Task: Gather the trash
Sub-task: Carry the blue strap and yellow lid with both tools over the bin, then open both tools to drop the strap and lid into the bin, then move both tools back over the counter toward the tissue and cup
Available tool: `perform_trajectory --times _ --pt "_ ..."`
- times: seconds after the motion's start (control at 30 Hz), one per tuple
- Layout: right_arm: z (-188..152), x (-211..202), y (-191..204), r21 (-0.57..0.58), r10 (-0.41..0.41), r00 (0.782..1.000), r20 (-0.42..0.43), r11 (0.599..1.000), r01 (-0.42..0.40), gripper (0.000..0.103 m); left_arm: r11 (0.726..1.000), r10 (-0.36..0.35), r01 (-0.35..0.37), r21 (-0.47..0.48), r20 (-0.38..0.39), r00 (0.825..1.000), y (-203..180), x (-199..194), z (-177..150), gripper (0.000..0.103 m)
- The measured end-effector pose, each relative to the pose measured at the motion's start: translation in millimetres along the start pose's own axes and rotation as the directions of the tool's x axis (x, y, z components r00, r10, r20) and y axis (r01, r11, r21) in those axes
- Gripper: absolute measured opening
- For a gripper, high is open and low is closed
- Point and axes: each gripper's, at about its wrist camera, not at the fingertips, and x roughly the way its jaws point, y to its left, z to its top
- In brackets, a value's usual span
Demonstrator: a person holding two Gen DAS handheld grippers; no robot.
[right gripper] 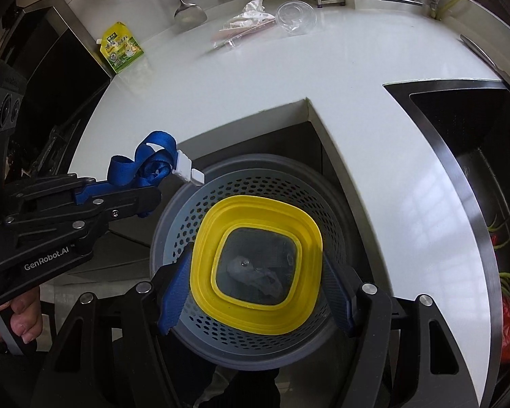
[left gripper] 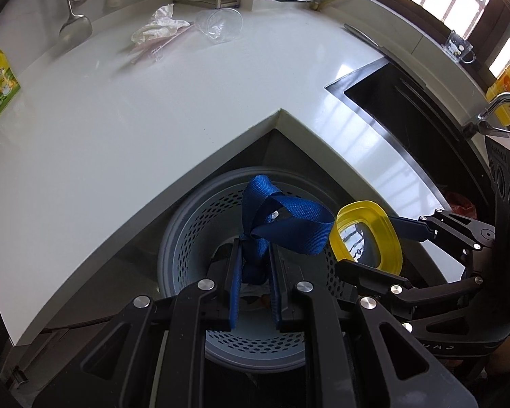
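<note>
Below, hovering over the round perforated grey bin (right gripper: 255, 340) in the notch of the glossy white L-shaped surface (left gripper: 153, 108): left tool (left gripper: 253, 272) nearly closed and pinching a crumpled blue woven strap (left gripper: 282, 224), its loops rising upward past the fingertips and a white clip (right gripper: 188, 170) pointing toward the bin. Alongside, right tool (right gripper: 255, 272) standing wide and gripping a rounded-square yellow plastic lid (right gripper: 256, 265) by opposite edges, clear centre facing the camera. Farther back, lying on the surface: crumpled paper (left gripper: 156, 27), clear plastic cup (left gripper: 221, 25) on its side, green pouch (right gripper: 120, 49); black sink (right gripper: 476, 156) sitting at right.
</note>
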Motion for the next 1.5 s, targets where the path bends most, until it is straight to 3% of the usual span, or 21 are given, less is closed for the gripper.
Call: perform_trajectory --times 0.4,1.0,1.1,1.2,1.23,1.27,1.5 --pt "-17.7 36.7 1.5 -0.023 -0.039 0.994 -0.099 0.999 0.037 0.067 1.000 -0.020 0.023 0.021 -0.119 0.993 0.4 48.9 -22.3 0.014" --pt "-18.1 86.1 8.7 -0.024 -0.096 0.973 -0.208 0.995 0.093 0.069 0.992 0.035 -0.003 0.122 -0.258 0.966 17.8 117.0 -30.3 0.015" --pt "-16.9 89.3 10.1 -0.002 -0.085 0.972 -0.220 0.996 0.086 0.071 0.993 0.036 -0.003 0.118 -0.273 0.961 20.0 123.1 -29.1 0.022" --pt "-18.7 89.3 14.0 0.000 -0.086 0.971 -0.222 0.996 0.088 0.072 0.989 0.095 -0.063 0.133 -0.250 0.964 21.1 122.9 -29.2 0.057" --pt "-19.4 88.7 12.6 0.003 -0.089 0.971 -0.222 0.996 0.092 0.072 0.987 0.119 -0.089 0.138 -0.230 0.966 23.2 119.8 -29.5 0.073" --pt "-20.2 87.2 12.6 0.009 -0.090 0.971 -0.220 0.996 0.094 0.072 0.986 0.120 -0.093 0.137 -0.211 0.970 25.1 115.8 -29.5 0.079" --pt "-16.6 65.1 13.3 0.051 -0.068 0.986 -0.155 0.996 0.076 0.072 0.991 0.090 -0.073 0.111 -0.156 0.984 33.7 88.2 -24.5 0.079"
